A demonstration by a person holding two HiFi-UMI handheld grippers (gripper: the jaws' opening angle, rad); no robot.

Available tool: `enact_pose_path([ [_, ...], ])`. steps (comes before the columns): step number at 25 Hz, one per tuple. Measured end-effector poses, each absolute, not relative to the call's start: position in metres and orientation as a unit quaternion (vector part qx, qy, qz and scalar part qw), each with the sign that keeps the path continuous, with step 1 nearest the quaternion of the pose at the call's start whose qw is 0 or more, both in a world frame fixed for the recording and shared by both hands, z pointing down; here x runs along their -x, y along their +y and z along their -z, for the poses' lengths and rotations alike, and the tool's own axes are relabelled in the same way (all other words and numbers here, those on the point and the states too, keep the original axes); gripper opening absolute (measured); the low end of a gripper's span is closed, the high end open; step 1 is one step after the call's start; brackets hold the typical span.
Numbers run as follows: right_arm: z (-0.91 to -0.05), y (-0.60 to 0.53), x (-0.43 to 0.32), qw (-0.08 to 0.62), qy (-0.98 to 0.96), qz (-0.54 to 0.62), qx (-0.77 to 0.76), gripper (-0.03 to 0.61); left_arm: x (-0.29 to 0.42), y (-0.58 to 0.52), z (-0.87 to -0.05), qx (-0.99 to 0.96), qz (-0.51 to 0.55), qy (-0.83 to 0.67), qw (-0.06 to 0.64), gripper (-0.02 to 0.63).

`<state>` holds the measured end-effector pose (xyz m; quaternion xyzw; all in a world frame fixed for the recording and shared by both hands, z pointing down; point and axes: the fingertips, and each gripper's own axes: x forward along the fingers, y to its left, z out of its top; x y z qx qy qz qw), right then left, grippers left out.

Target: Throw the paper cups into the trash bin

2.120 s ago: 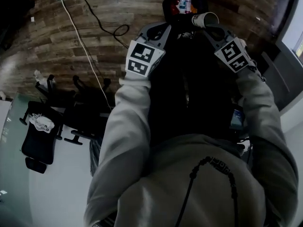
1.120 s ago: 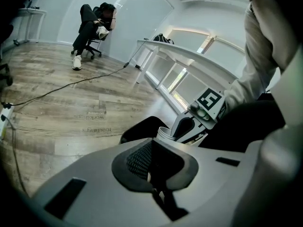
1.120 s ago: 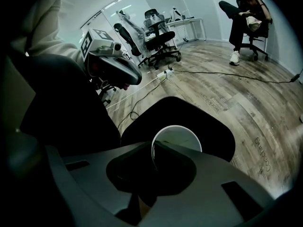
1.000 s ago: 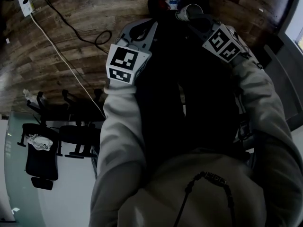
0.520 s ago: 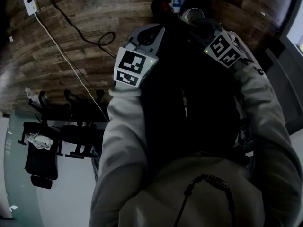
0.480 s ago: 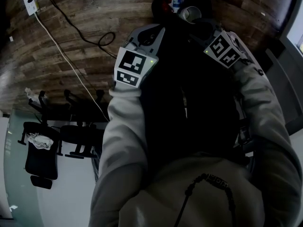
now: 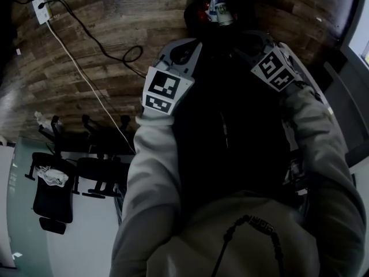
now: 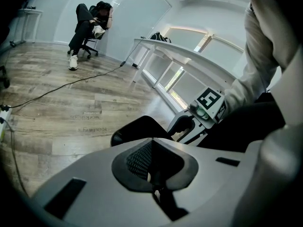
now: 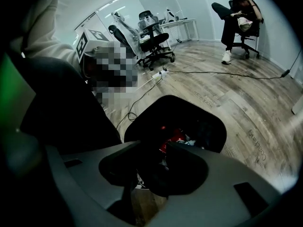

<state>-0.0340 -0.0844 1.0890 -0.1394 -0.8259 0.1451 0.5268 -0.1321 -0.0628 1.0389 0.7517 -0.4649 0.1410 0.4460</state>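
Nearest is the person's grey hoodie (image 7: 230, 241), with both sleeves reaching away toward the bin. The left gripper (image 8: 150, 162) sits on the left and points down at a slant. Its jaws are pressed together with nothing between them, and its marker cube (image 7: 166, 88) faces up toward the head. The right gripper (image 9: 153, 143) is just to the right of it and tilts more steeply down, with its own marker cube (image 7: 275, 68) above the wrist. Its jaws have just been opening and now stand wide apart. Nothing is between them, and the gap looks straight down into the black trash bin (image 9: 180, 100). The bin stands on the wooden floor (image 7: 86, 56) just beyond both grippers. The paper cup (image 7: 225, 19) lies inside it near the top of the rubbish, clear of the jaws, beside something red (image 9: 174, 137) and some pale scraps. A black cable (image 7: 124, 53) loops over the boards to the left of the bin. A white cable (image 7: 86, 79) runs from near the hoodie out to a socket block (image 7: 40, 4) at the far left. Black office chairs (image 9: 151, 37) are grouped by a desk on the left. At the far side of the room another person (image 9: 236, 13) sits in a wheeled chair with legs stretched out. A long white desk (image 8: 165, 51) runs along the windows to the right.
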Motion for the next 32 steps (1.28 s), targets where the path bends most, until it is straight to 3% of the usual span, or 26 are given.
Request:
enact_pose_path([
  [5,-1.065,-0.099,0.031,0.522,-0.832,-0.146,0.120,0.147,0.134,-0.074,-1.014,-0.752,-0.142,-0.469,0.440,-0.005],
  [9,-1.020,-0.108,0.025,0.514,-0.840,-0.145,0.098,0.024,0.130,-0.077,-0.971,-0.754,-0.144,-0.469,0.437,-0.005],
  [19,-0.866,-0.129,0.014,0.495,-0.855,-0.140,0.073,0.020,0.123,-0.091,-0.824,-0.759,-0.147,-0.479,0.415,-0.005],
  [32,-0.779,-0.120,0.008,0.435,-0.885,-0.165,0.010,0.020,0.104,-0.071,-0.746,-0.780,-0.162,-0.456,0.397,-0.005],
])
